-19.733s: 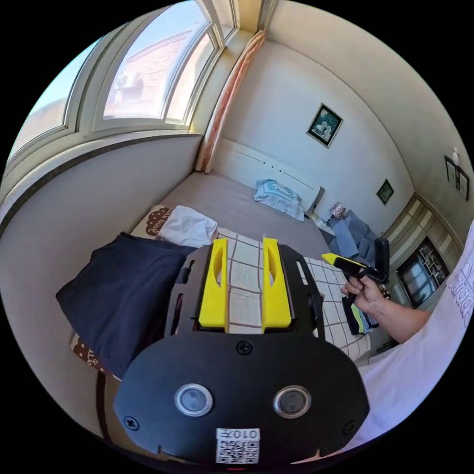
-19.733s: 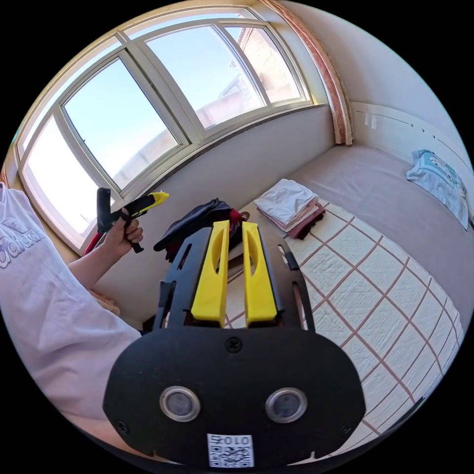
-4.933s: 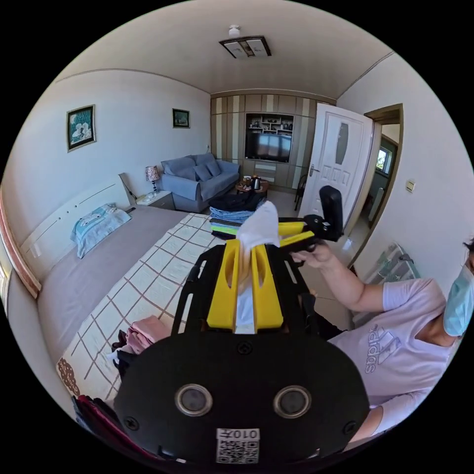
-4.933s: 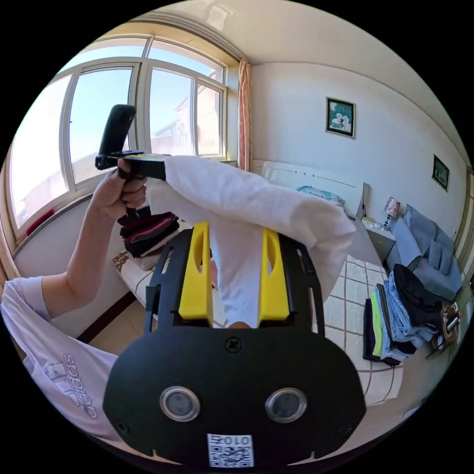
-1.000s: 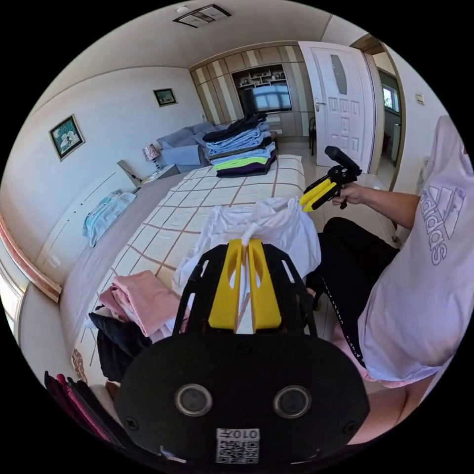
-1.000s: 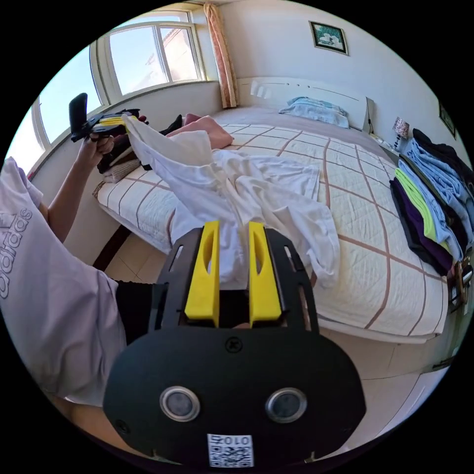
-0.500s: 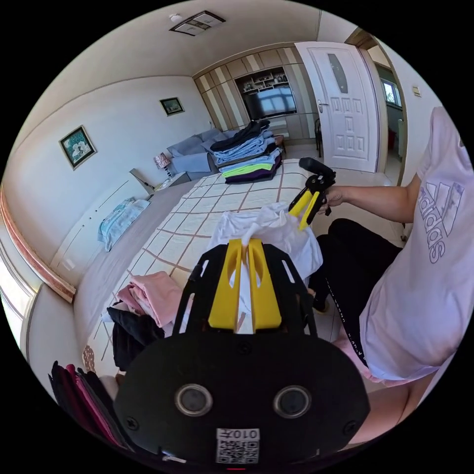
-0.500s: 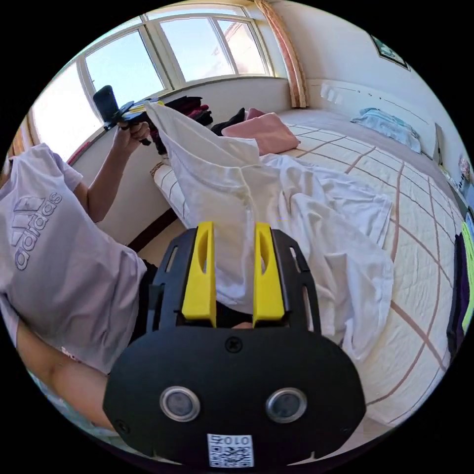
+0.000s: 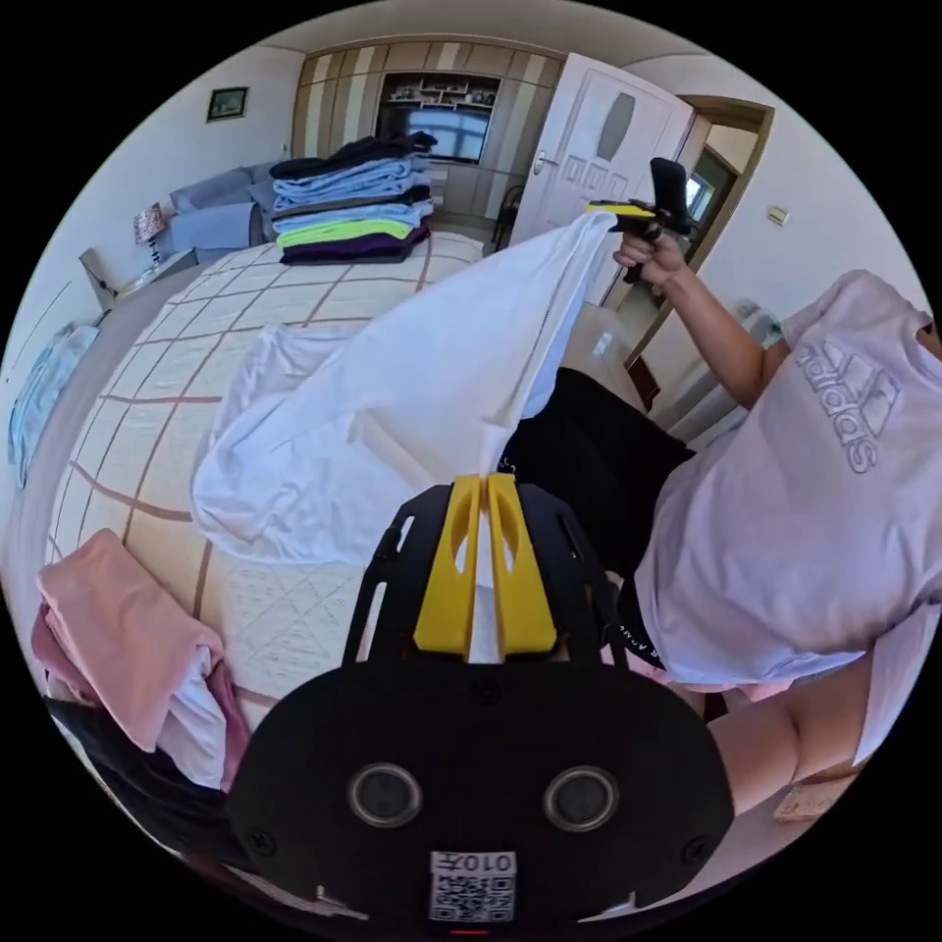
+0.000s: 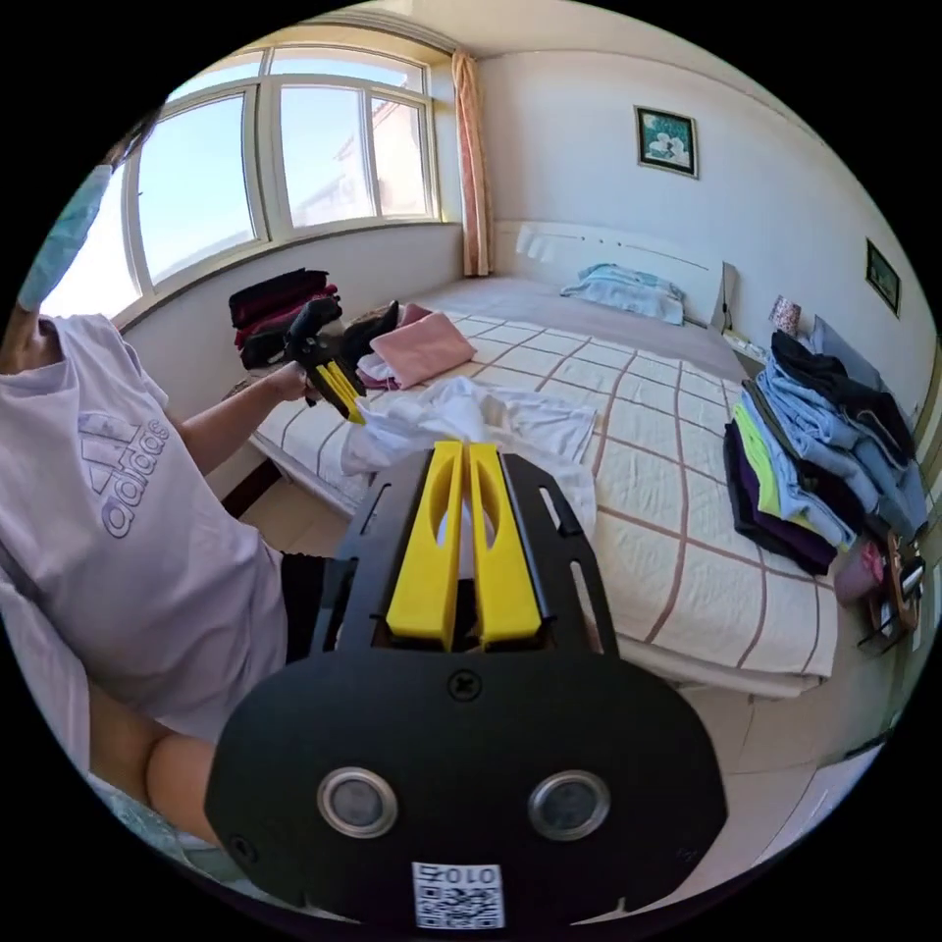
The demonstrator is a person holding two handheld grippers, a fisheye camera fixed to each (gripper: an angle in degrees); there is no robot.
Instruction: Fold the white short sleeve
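The white short sleeve shirt (image 9: 392, 392) hangs stretched between both grippers, and its lower part lies crumpled on the checked bedspread (image 9: 147, 392). My left gripper (image 9: 484, 479) is shut on one edge of the shirt. In the left gripper view my right gripper (image 9: 613, 208) is held high at the top right, shut on the other edge. In the right gripper view the right gripper (image 10: 464, 447) pinches white cloth, the shirt (image 10: 491, 417) bunches on the bed, and the left gripper (image 10: 355, 417) bites its left edge.
A tall stack of folded clothes (image 10: 814, 461) sits at the bed's foot corner (image 9: 348, 211). A pink folded garment (image 9: 118, 638) and dark clothes lie near the window side (image 10: 417, 348). The person's torso (image 9: 814, 491) stands beside the bed. A white door (image 9: 599, 147) is behind.
The right gripper's jaws, open around the cloth half a second ago, are now shut on it. The two grippers have drawn apart, stretching the shirt's edge up off the bed.
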